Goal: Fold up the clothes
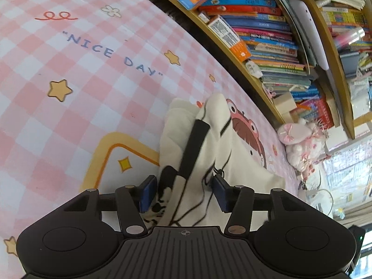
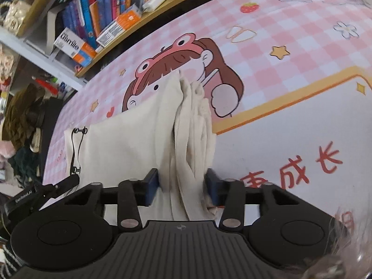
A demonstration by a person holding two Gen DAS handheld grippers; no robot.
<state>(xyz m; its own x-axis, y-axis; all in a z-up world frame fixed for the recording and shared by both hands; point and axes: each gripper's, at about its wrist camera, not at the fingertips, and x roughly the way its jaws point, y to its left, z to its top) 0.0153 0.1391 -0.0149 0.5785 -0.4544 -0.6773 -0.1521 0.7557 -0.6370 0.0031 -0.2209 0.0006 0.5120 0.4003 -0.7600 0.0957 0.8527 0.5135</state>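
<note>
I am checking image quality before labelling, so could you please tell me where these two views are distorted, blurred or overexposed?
Left wrist view: fisheye bends the bookshelf into an arc; the window corner is washed out; the garment near the left gripper is slightly smeared. Right wrist view: the same bending of the bookshelf; the garment is sharp and evenly lit.
</note>
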